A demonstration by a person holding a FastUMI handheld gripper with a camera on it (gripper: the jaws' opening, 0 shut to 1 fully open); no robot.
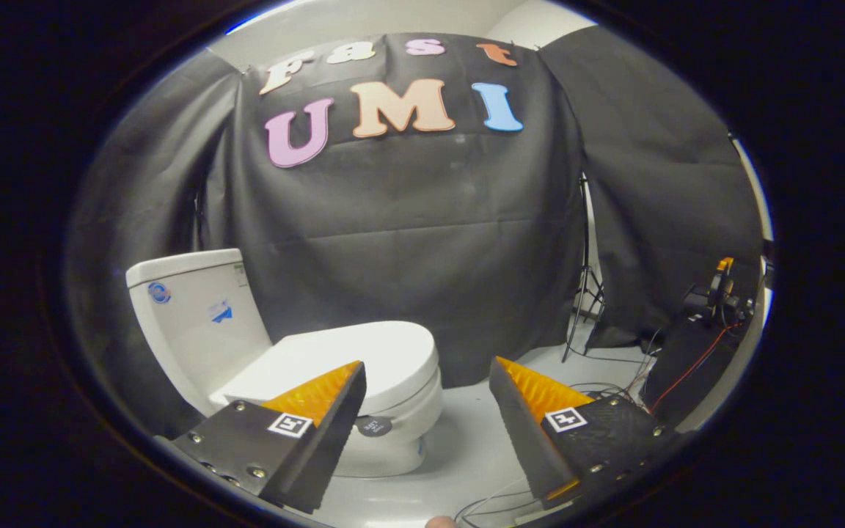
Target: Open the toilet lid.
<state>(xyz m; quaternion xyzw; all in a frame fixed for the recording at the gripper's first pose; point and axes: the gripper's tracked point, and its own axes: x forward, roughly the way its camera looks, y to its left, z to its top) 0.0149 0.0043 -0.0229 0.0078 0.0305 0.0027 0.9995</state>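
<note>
A white toilet stands on the floor ahead and to the left, its tank against the black cloth wall. The lid lies flat and closed over the seat, its rounded front edge pointing toward the gap between my fingers. My gripper is open, with a wide gap and nothing held. The left finger overlaps the near part of the lid in the view but sits above and short of it. Over bare floor to the right of the bowl is the right finger.
The pale floor runs right of the bowl. A light stand rises by the cloth wall at the right. A dark box with cables and gear sits at the far right. Loose wires lie on the floor near the fingers.
</note>
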